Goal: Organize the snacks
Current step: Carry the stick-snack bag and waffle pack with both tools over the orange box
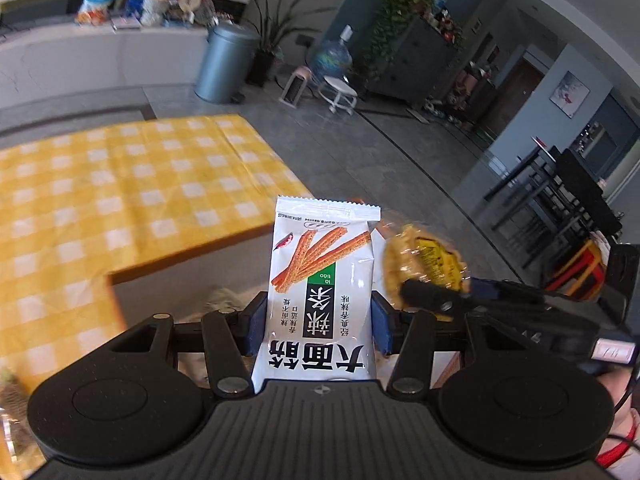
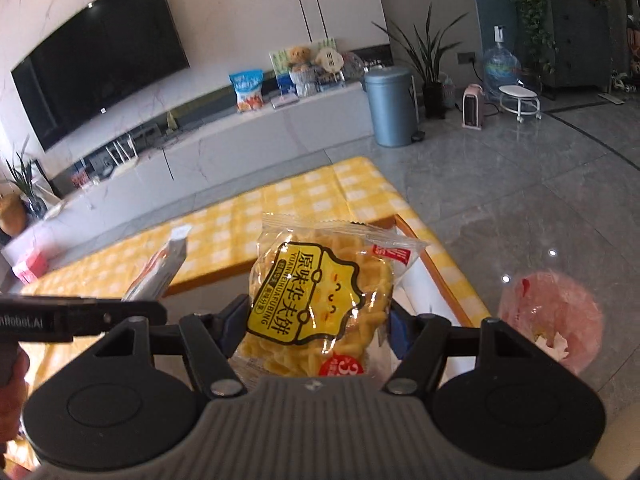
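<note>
Both snacks are up in the air right now: left gripper fingers clamped on the spicy strip pack, right gripper squeezing the waffle cookie bag. Neither's been put anywhere yet, and the yellow checked surface sits off toward 10 o'clock, so I'd say sorting has barely started.

Right gripper clamping waffle packet, yellow tablecloth

Grey tiled floor, wall-mounted TV
</note>
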The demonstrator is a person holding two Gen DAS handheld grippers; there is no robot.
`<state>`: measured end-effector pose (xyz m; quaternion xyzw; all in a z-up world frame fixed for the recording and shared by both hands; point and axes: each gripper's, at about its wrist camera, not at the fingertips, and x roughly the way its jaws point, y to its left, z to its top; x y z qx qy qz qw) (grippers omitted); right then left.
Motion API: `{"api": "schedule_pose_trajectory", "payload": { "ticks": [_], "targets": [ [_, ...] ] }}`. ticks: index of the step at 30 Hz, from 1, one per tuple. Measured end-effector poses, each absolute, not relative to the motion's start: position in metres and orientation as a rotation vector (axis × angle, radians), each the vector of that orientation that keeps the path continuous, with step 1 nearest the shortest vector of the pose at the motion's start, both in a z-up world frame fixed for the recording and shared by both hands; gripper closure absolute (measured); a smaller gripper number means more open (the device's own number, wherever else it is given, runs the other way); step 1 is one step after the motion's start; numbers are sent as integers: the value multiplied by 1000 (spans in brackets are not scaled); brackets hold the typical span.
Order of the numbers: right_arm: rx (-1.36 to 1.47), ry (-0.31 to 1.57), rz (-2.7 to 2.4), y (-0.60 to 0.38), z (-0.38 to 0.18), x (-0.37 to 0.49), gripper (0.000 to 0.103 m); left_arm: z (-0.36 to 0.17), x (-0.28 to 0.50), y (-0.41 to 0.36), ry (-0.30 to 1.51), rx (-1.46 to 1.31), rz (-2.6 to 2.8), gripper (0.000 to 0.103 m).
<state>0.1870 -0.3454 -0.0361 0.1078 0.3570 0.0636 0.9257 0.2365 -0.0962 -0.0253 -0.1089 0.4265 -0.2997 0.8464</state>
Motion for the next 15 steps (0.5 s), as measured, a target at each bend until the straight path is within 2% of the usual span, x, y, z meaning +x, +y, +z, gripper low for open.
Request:
{"api": "schedule_pose_trajectory", "payload": {
  "ticks": [7, 15],
  "targets": [
    [7, 885, 143, -345, -74, 220, 36, -60, 259, -137, 1027, -198, -633, 44],
    [-251, 948, 235, -328, -95, 247, 36, -85, 279, -151, 1153, -169, -592, 44]
  ]
}}
